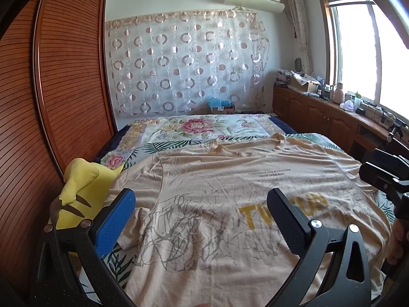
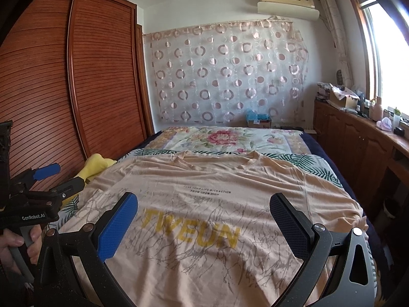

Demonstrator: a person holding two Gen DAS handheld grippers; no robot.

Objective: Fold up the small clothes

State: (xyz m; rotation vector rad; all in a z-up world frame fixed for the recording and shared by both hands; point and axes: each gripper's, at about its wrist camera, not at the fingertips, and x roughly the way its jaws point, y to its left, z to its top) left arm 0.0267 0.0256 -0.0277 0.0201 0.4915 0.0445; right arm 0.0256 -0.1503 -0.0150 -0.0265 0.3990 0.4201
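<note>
A beige T-shirt [image 1: 230,194] [image 2: 209,220] with yellow lettering and grey branch print lies spread flat, front up, on the bed, collar towards the far end. My left gripper [image 1: 202,202] hovers open over the shirt's left half, nothing between its fingers. My right gripper [image 2: 204,204] hovers open above the shirt's lettering, also holding nothing. From the right wrist view the left gripper [image 2: 48,179] appears at the left edge, held by a hand [image 2: 15,243]. The right gripper's body [image 1: 383,176] shows at the right edge of the left wrist view.
The bed [image 1: 194,128] [image 2: 225,138] carries a floral quilt and a leaf-print sheet. A yellow plush toy [image 1: 81,192] [image 2: 94,166] lies by the shirt's left sleeve. A slatted wooden wardrobe [image 1: 51,89] stands left; low cabinets [image 1: 319,112] with clutter run under the window at right.
</note>
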